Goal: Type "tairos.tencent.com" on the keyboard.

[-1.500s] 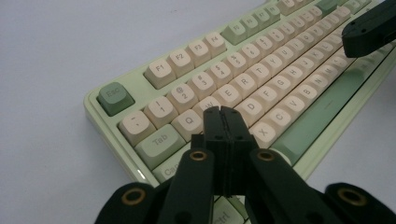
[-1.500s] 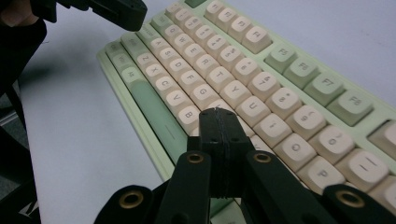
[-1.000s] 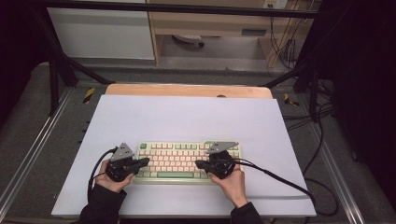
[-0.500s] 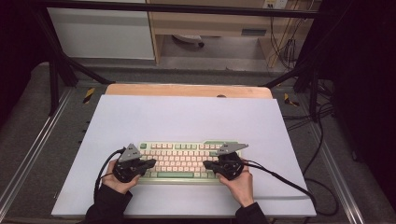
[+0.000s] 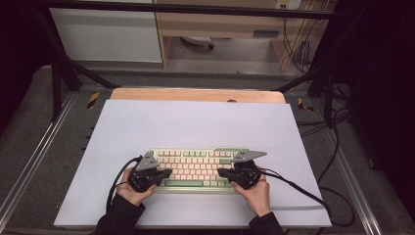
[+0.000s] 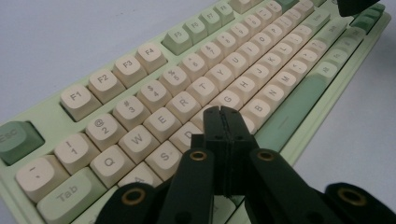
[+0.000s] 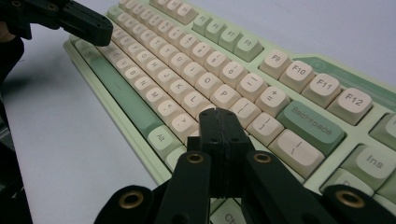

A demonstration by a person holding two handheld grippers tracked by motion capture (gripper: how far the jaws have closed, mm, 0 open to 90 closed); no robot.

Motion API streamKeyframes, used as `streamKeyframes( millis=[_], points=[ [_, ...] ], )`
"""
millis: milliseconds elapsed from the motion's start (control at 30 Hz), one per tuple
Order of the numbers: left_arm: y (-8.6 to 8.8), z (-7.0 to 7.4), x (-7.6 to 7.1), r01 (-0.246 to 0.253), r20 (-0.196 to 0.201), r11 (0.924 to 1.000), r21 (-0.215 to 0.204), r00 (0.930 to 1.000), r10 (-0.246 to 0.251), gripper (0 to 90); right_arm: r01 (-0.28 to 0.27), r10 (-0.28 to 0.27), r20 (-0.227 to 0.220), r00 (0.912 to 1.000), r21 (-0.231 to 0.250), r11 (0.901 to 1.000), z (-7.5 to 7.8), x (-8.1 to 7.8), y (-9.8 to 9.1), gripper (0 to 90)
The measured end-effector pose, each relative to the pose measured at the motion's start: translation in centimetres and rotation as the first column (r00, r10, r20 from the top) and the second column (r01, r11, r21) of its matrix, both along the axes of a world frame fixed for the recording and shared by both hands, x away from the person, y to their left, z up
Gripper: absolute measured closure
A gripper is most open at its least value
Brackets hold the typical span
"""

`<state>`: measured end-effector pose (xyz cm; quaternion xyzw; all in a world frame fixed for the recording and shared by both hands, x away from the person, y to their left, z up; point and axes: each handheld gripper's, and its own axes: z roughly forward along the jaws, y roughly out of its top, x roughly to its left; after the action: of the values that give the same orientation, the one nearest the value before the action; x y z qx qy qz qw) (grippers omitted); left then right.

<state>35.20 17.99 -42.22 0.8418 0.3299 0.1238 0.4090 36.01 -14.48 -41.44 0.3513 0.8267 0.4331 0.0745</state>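
Note:
A pale green keyboard (image 5: 195, 169) with cream and green keys lies near the front of the table. My left gripper (image 5: 168, 172) is shut with nothing in it; its jaws point right over the keyboard's left end. In the left gripper view its tips (image 6: 221, 112) hover over the keys just past D (image 6: 187, 135). My right gripper (image 5: 221, 172) is shut and empty too, pointing left over the right end. In the right gripper view its tips (image 7: 218, 114) sit above the keys below P (image 7: 224, 95). Whether either tip touches a key I cannot tell.
The keyboard rests on a white mat (image 5: 195, 122) covering a wooden table (image 5: 195, 94). Black cables (image 5: 303, 188) trail from both grippers. The other gripper's jaw (image 7: 84, 23) shows at the far end in the right gripper view.
Both grippers have shifted rightward along the keyboard, the left one from its left edge onto the keys. Their jaws stay shut.

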Motion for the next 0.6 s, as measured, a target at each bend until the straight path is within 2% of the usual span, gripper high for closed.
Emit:
streamKeyframes(
  millis=[333, 600],
  points=[
    [-0.55, -0.63, 0.02, 0.016, -0.01, 0.9997, 0.019, 0.9998, -0.015, 89.8, -0.003, 0.003, -0.004, 1.0, -0.004, 1.0, -0.26, 0.05, 0.04, 90.0],
    [-0.51, -0.72, -0.02, 0.016, -0.005, 0.9997, 0.016, 0.9999, -0.016, 89.8, -0.004, 0.004, -0.005, 1.0, -0.01, 0.9999, -0.26, 0.05, -0.05, 90.0]
  ],
)
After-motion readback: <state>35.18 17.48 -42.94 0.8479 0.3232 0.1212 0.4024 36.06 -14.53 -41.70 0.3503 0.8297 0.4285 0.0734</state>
